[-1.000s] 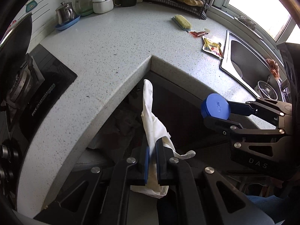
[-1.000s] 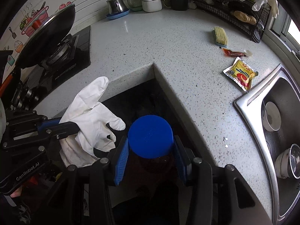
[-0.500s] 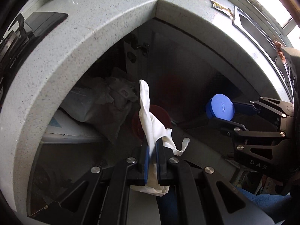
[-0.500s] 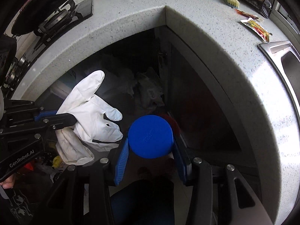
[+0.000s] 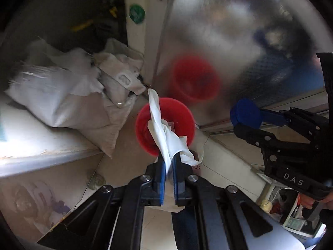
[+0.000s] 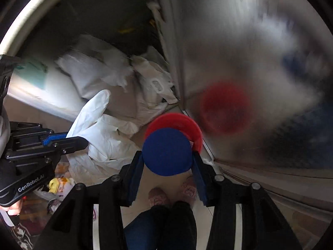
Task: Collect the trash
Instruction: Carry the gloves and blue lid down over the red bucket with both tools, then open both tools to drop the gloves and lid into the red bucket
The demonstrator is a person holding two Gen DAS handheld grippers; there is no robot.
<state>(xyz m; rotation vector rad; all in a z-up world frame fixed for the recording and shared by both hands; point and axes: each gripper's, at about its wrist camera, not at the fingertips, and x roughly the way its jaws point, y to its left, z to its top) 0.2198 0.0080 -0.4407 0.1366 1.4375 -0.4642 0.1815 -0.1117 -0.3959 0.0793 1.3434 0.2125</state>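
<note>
Both grippers point steeply down over a red bin (image 5: 165, 125) on the floor. Left gripper (image 5: 169, 162): jaws pinched nearly together on a white glove (image 5: 164, 137), which stands up beyond the fingertips, over the bin's mouth. Right gripper (image 6: 167, 158): jaws part-open, clamped on a blue lid (image 6: 167, 152), with the bin's rim just beyond it. White bags (image 5: 68, 102) lie left of both.
</note>
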